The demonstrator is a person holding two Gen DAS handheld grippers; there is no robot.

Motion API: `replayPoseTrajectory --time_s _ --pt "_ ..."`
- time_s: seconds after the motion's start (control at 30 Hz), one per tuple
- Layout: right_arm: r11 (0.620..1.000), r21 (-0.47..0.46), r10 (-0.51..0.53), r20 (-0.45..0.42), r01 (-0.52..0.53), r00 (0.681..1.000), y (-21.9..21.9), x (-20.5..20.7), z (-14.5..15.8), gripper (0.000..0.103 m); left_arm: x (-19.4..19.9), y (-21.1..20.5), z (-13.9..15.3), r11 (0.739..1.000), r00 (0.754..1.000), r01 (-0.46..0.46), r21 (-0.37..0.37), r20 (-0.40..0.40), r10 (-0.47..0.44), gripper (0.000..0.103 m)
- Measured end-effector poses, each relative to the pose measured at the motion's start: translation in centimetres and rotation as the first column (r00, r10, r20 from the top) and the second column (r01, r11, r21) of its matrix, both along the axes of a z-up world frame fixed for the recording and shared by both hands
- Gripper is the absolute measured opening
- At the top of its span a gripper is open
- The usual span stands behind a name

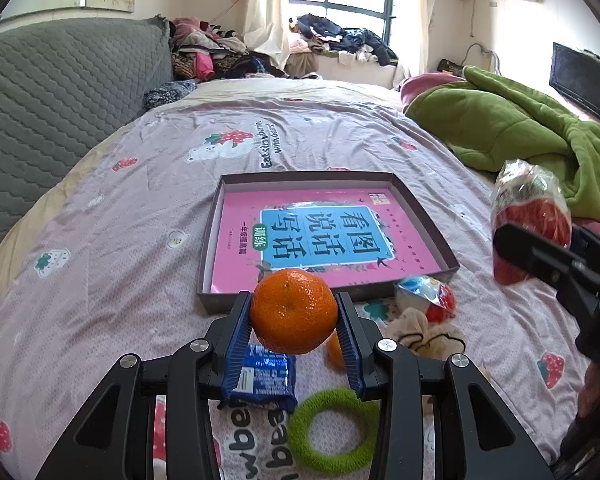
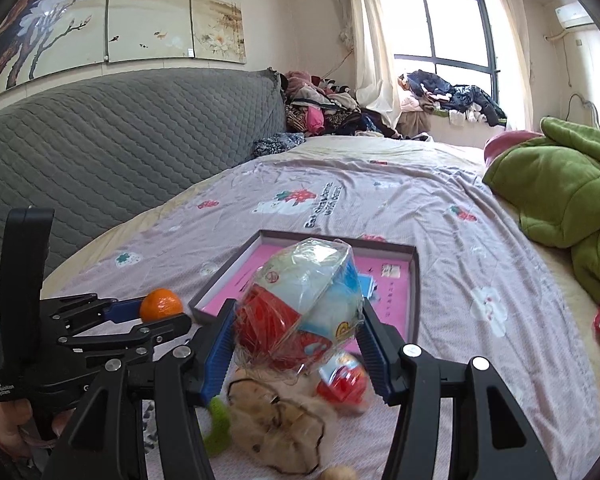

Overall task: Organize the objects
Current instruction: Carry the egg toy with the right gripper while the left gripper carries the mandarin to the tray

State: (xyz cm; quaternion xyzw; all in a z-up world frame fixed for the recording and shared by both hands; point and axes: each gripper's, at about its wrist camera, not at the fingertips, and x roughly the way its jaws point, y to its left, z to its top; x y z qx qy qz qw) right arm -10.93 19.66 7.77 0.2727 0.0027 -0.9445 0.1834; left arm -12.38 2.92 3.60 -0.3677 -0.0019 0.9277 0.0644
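A: Two items are lifted. Left gripper (image 1: 294, 316) fingers clamp the orange (image 1: 294, 311) above the bed, just short of the box tray (image 1: 216, 216). Right gripper (image 2: 296, 330) fingers pinch the wrapped ball (image 2: 300, 312).

B: Progress?

A: Early, I judge. Tray holds only the pink book (image 1: 324, 236). Blue packet (image 1: 266, 376), green ring (image 1: 328, 428), second wrapped toy (image 1: 428, 298) and beige cloth (image 1: 424, 334) lie on the bed.
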Motion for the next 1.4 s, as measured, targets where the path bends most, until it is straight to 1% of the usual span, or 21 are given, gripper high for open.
replayPoseTrajectory --time_s 0.17,0.27,0.33,0.67,0.73,0.93,1.2,1.4 --pt "1.0 0.03 0.002 -0.023 -0.001 1.0 0.4 -1.7 0.5 0.057 -1.5 0.1 0.0 1.0 1.0 -0.006 -0.021 -0.001 0.006 0.042" --pt "1.0 0.025 -0.003 -0.03 0.004 1.0 0.6 -2.6 0.5 0.057 -2.6 0.0 -0.2 1.0 1.0 -0.013 -0.013 0.005 0.013 0.042" --pt "1.0 0.021 -0.005 -0.03 0.005 1.0 0.7 -3.0 0.4 0.057 -3.2 0.1 -0.3 1.0 1.0 -0.016 -0.021 0.002 0.017 0.042" --pt "1.0 0.023 -0.018 -0.049 0.019 0.999 1.0 -4.9 -0.1 0.057 -5.8 0.1 -0.1 1.0 1.0 -0.025 -0.014 -0.015 0.025 0.042" --pt "0.999 0.025 -0.033 -0.062 0.034 0.998 1.2 -5.2 -0.2 0.057 -6.2 0.0 -0.1 1.0 1.0 -0.019 0.002 -0.015 0.019 0.042" --pt "0.998 0.036 -0.047 -0.069 0.049 0.997 1.1 -6.8 -0.5 0.057 -7.4 -0.2 -0.2 1.0 0.999 -0.021 0.013 -0.033 0.021 0.042" --pt "0.997 0.057 -0.06 -0.017 0.061 0.998 0.0 -9.6 -2.2 0.057 -9.8 0.1 -1.2 1.0 1.0 -0.023 0.006 -0.011 0.023 0.042" --pt "0.994 0.096 -0.059 0.058 0.054 0.997 -0.5 -11.9 -4.9 0.057 -11.8 0.1 -3.2 1.0 0.998 -0.023 0.017 0.059 0.022 0.042"
